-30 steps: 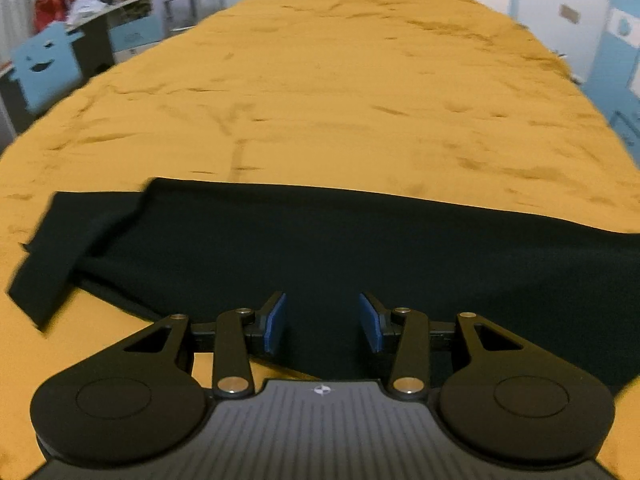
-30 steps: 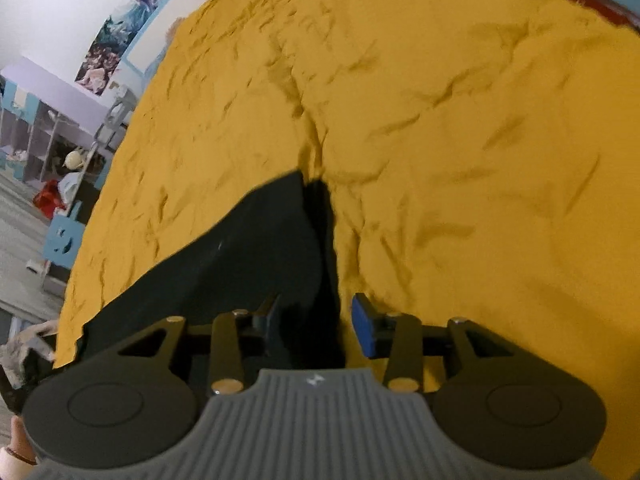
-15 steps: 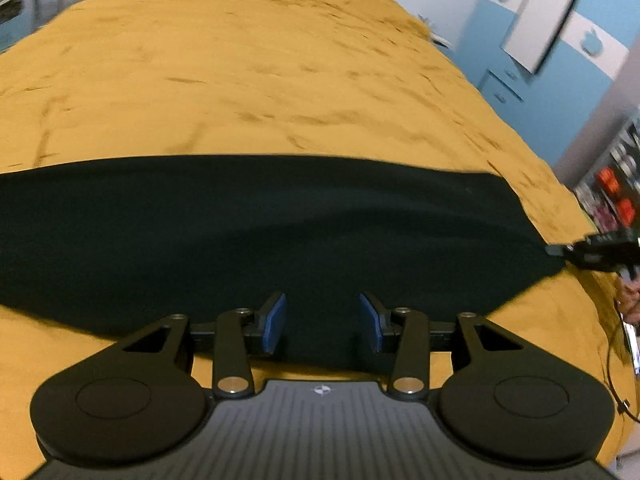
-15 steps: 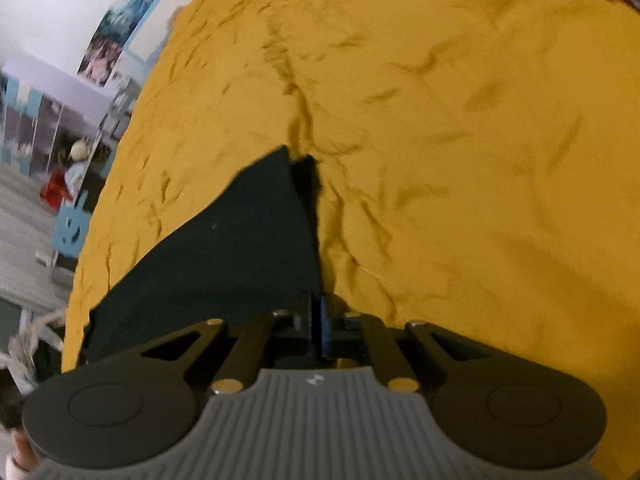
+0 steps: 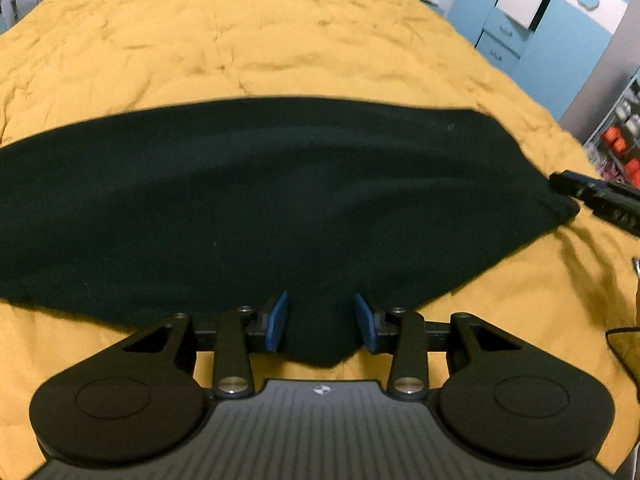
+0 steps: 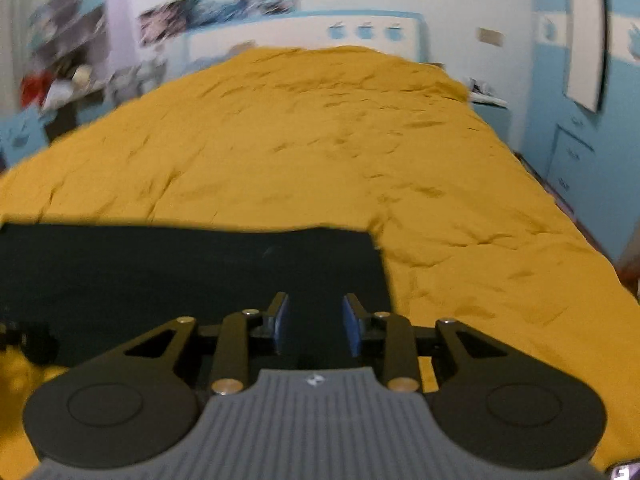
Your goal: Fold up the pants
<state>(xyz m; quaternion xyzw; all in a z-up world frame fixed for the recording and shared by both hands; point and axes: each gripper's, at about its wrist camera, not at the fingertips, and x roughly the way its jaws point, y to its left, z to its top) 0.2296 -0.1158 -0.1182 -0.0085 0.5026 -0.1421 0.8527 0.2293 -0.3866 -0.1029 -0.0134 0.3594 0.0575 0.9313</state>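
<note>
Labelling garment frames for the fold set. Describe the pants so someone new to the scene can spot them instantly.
Start from the big bed covered by a wrinkled mustard-yellow bedspread, which fills most of both wrist views. Across its near part lies a long flat band of cloth, the pants. They are the only dark, near-black thing on the yellow, smooth where the cover is creased.

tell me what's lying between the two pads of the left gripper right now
A bottom corner of the black pants lies between the left gripper's blue pads while they close, not yet pressing it. The left wrist view shows this; yellow bedspread lies beyond.
</note>
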